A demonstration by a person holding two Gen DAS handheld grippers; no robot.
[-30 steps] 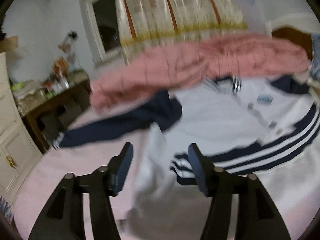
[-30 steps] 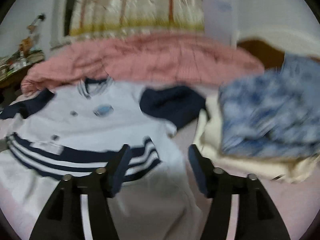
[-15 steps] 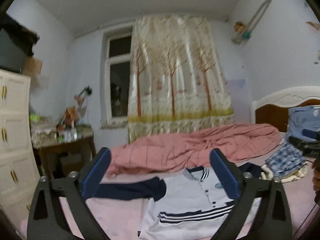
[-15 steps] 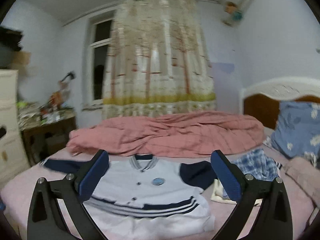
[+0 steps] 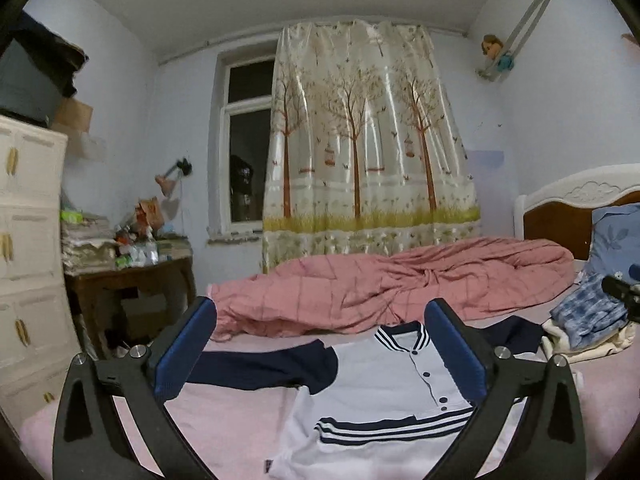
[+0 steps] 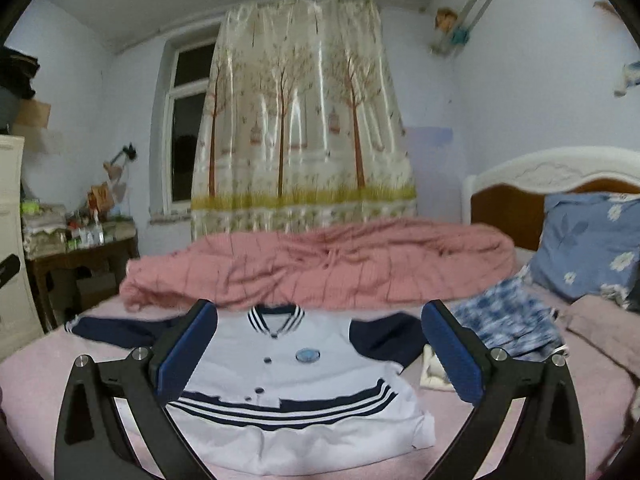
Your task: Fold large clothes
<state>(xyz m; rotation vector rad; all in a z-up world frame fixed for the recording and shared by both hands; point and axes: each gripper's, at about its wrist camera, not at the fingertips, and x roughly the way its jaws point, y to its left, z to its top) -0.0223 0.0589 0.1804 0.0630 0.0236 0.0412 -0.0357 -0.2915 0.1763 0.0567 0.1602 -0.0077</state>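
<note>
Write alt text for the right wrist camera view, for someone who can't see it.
A white jacket with navy sleeves lies spread on a pink bed, seen between the wide-open, empty right gripper. Behind it are a rumpled pink quilt, a tree-print curtain and a blue floral pillow.

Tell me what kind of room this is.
A home bedroom, most likely. There is a bed with a headboard and a pillow, a rumpled pink blanket, and a tree-print curtain over the window. A jacket lies spread on the bed.
</note>
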